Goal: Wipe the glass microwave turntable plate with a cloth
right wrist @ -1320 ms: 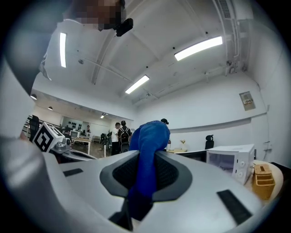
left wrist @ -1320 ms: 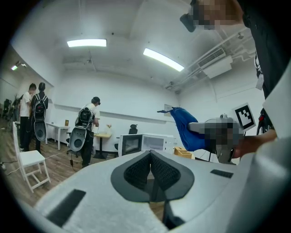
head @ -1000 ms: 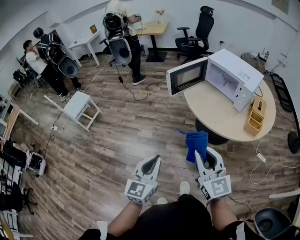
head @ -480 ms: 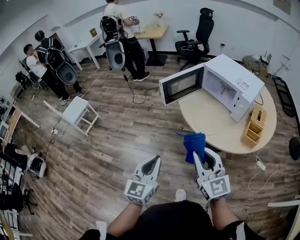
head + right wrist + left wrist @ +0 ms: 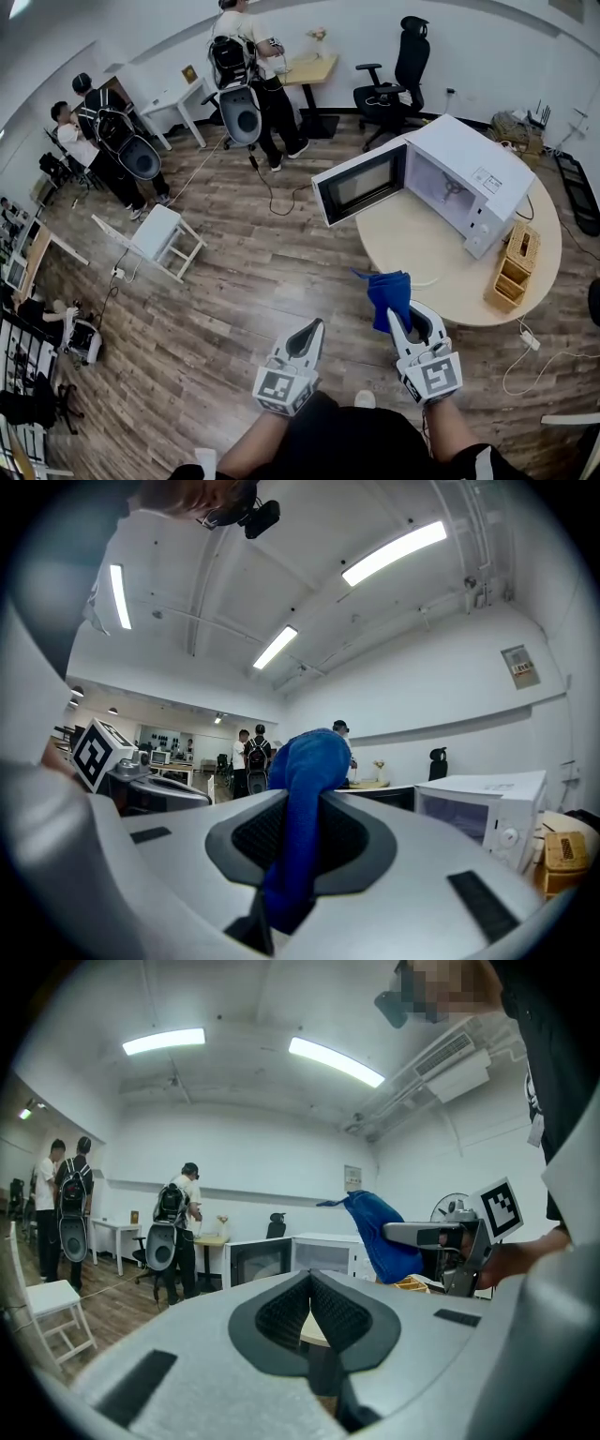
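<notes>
Two grippers sit nearest, low in the head view. The left gripper (image 5: pixel 312 326) has its jaws together on nothing. The right gripper (image 5: pixel 401 317) is clamped on a crumpled blue cloth (image 5: pixel 389 292), which bulges up over the jaw tips and hangs loose. Just beyond the cloth is the near edge of the round beige table (image 5: pixel 422 234). A thin pale arc (image 5: pixel 426 278) lies there and may be the clear glass microwave turntable plate, but I cannot confirm it. Further right on the table stands a small slatted wooden organiser box (image 5: pixel 514 265). Beyond it is the boxy white microwave (image 5: pixel 473 159), whose dark-windowed door (image 5: pixel 361 185) is swung wide out over the plank floor to the left. No plate can be made out inside the oven.

Risks, as judgement:
- If the plate does lie at the table edge, a one-sided wipe could push it off unless the empty gripper steadies it.
- Smooth glass would give the jaws little purchase.
- The loosely bunched cloth may pull free under rubbing.
- The projecting door is open to a knock from an arm reaching in.
- Other people stand well apart, far left.

Writing: the gripper cubes carry only black-and-white square markers. The microwave panel print and a wall notice are too small to read, and no brand is legible.
</notes>
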The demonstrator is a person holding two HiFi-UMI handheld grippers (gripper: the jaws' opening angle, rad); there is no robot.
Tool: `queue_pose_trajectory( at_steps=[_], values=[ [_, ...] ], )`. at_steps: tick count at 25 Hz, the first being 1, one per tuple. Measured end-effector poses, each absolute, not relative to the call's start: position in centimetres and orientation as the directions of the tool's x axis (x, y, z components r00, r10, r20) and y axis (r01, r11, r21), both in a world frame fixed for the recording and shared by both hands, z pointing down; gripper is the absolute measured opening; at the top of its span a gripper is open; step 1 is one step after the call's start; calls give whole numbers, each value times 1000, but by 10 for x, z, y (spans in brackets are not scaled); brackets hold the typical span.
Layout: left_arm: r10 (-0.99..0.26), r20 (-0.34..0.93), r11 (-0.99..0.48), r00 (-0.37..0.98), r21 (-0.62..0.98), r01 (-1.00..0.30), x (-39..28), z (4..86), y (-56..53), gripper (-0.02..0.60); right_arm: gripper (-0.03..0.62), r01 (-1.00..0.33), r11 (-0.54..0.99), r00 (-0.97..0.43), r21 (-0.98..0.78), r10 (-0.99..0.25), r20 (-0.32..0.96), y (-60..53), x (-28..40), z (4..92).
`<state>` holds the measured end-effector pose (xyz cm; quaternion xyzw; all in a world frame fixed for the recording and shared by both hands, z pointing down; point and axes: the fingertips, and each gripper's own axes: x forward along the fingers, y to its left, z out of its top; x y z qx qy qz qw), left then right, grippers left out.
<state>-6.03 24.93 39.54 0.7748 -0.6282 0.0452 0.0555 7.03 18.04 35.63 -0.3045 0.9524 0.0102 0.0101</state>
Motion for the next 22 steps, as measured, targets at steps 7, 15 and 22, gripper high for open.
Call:
queue_pose_trajectory(
  at_steps=[7, 15, 22],
  values=[
    [-964, 148, -217, 220, 38, -976, -76, 406, 209, 5, 71, -588, 808, -809, 17, -588, -8, 141, 56, 363],
    [-946, 128, -295, 299, 51, -954, -105, 404, 127, 5, 71, -635, 770, -771, 53, -637, 19, 72, 26, 361],
    [-905, 127, -402, 405, 51, -914, -132, 401, 44, 5, 71, -709, 702, -698, 66, -712, 74, 2, 3, 368]
  ],
)
